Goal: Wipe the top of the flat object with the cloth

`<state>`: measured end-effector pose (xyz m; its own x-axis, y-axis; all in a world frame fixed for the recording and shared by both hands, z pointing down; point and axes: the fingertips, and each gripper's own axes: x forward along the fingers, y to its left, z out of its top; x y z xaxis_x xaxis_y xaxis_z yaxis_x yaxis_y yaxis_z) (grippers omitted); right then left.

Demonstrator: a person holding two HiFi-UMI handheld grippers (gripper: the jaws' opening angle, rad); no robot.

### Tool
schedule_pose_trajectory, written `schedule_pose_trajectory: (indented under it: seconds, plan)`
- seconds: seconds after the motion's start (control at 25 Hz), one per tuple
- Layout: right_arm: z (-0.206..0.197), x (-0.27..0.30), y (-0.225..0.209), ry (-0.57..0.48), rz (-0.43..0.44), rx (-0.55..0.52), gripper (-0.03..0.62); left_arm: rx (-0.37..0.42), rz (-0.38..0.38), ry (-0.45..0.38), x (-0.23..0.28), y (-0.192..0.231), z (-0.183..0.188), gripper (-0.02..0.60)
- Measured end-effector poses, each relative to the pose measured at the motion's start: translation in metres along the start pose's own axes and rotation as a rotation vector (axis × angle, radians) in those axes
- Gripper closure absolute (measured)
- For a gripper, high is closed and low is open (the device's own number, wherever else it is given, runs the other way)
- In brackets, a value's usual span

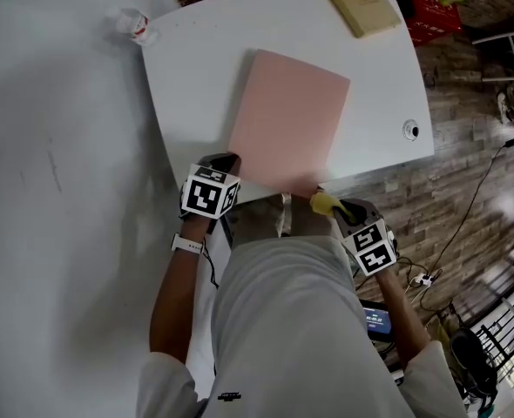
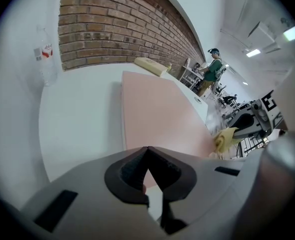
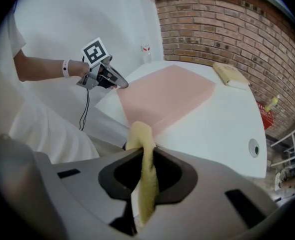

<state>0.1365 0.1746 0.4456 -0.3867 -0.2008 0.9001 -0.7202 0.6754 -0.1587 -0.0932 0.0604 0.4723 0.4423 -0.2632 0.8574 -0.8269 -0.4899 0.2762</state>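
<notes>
Left gripper (image 1: 229, 160), jaws pressed together and empty, sits at the near edge of the white table (image 1: 205, 59), tips at the near corner of the pink flat board (image 1: 290, 120) lying there. Right gripper (image 1: 336, 208), just off that edge, clamps the yellow cloth (image 3: 141, 136) beside the board.

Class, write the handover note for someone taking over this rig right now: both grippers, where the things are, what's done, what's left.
Left gripper: jaws together, tips at the near left corner of the pink flat object.
Right gripper: shut on the yellow cloth, held just off the object's near right corner.
The object lies flat on the white table.
Done: cloth is in grip.
Left: bring it onto the top and wipe across.
</notes>
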Motion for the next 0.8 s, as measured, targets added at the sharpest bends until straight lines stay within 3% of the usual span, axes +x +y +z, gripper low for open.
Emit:
schedule_pose_trajectory:
  seconds: [0.24,0.52,0.8]
  plan:
    - [0.023,-0.035,-0.004,-0.103,-0.01,0.02,0.534,0.063,0.009,-0.014,-0.013,-0.021,0.0,0.563]
    - [0.083,-0.07,-0.01,-0.27,-0.033,0.015,0.535,0.009,-0.02,-0.194,-0.054,-0.062,0.036,0.563]
    - [0.146,-0.099,-0.02,-0.431,-0.055,-0.038,0.536,0.003,-0.016,-0.369,-0.11,-0.082,0.077,0.563]
